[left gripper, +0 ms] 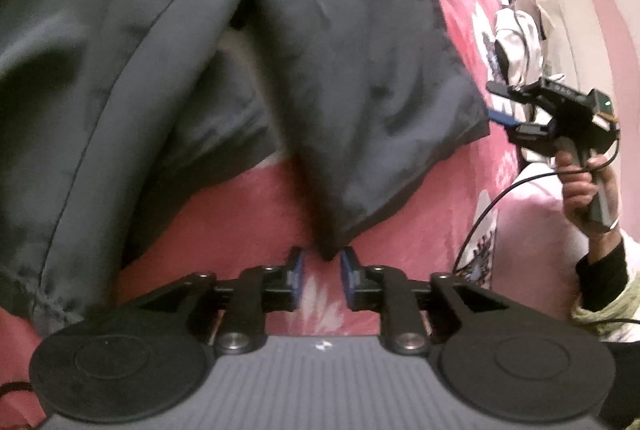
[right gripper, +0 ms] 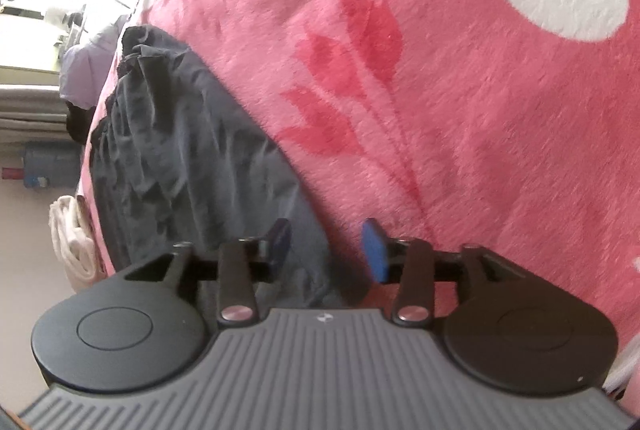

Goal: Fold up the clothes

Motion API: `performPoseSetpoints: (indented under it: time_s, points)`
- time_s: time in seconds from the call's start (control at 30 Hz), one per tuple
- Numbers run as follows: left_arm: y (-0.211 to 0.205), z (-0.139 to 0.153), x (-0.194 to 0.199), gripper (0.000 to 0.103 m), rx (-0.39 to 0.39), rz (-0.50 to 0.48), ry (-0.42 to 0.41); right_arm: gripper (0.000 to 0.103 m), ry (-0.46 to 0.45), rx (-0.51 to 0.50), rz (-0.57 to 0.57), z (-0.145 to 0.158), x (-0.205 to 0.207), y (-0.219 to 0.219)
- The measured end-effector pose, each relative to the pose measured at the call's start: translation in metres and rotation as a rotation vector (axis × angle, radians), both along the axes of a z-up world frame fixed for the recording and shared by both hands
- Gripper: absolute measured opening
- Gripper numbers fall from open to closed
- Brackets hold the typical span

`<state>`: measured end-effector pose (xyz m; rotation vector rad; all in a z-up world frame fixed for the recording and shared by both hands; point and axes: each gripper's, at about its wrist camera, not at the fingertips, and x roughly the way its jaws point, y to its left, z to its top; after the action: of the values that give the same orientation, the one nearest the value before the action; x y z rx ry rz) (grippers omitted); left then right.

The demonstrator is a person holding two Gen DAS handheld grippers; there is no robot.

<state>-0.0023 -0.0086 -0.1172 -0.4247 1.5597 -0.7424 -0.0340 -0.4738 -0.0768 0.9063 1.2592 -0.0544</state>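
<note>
Dark trousers (left gripper: 200, 50) spread on a floral blanket (left gripper: 224, 214), one hem corner between the left gripper (left gripper: 321, 280) pads, right gripper (left gripper: 505, 110) beside the other corner.

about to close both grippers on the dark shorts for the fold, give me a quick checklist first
1. Left gripper open: ok, pads apart.
2. Corner of the dark shorts between the left pads: ok, its tip sits in the gap.
3. Right gripper open: ok.
4. Shorts edge between the right pads: ok in the right wrist view, fabric fills part of the gap.
5. Shorts lying flat on the pink blanket: not ok, wrinkled and partly doubled over.
6. Cable clear of the fabric: ok, it hangs beside the hand.
</note>
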Motion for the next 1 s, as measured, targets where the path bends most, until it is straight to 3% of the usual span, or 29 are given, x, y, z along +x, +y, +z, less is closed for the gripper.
performPoseSetpoints:
  time_s: [0.07, 0.13, 0.3, 0.33, 0.37, 0.47, 0.7, 1.0]
  points:
    - [-0.002, 0.003, 0.003, 0.033, -0.007, 0.005, -0.014, 0.047, -0.003, -0.005, 0.024, -0.003, 0.003, 0.003]
    - [-0.005, 0.004, 0.006, 0.036, -0.014, 0.009, -0.02, 0.049, 0.002, -0.002, 0.054, -0.007, 0.005, 0.008]
    - [-0.018, -0.003, 0.008, 0.03, -0.004, 0.005, -0.026, 0.049, 0.012, 0.007, 0.171, -0.013, 0.001, 0.029]
    - [-0.019, -0.003, 0.007, 0.027, 0.001, 0.005, -0.028, 0.042, 0.016, -0.002, 0.186, -0.011, -0.001, 0.032]
    - [-0.02, -0.003, 0.005, 0.022, 0.006, 0.004, -0.033, 0.025, 0.021, -0.013, 0.199, -0.01, -0.004, 0.034]
    - [-0.017, 0.0, 0.004, 0.011, 0.005, 0.01, -0.042, 0.007, 0.024, -0.007, 0.198, -0.003, -0.01, 0.035]
    - [-0.008, 0.007, 0.005, 0.007, -0.056, 0.047, -0.009, 0.004, -0.035, -0.052, 0.165, 0.036, -0.017, 0.027]
    - [-0.029, 0.0, -0.007, 0.005, -0.023, -0.03, 0.006, 0.005, 0.001, -0.162, 0.161, 0.021, -0.015, 0.022]
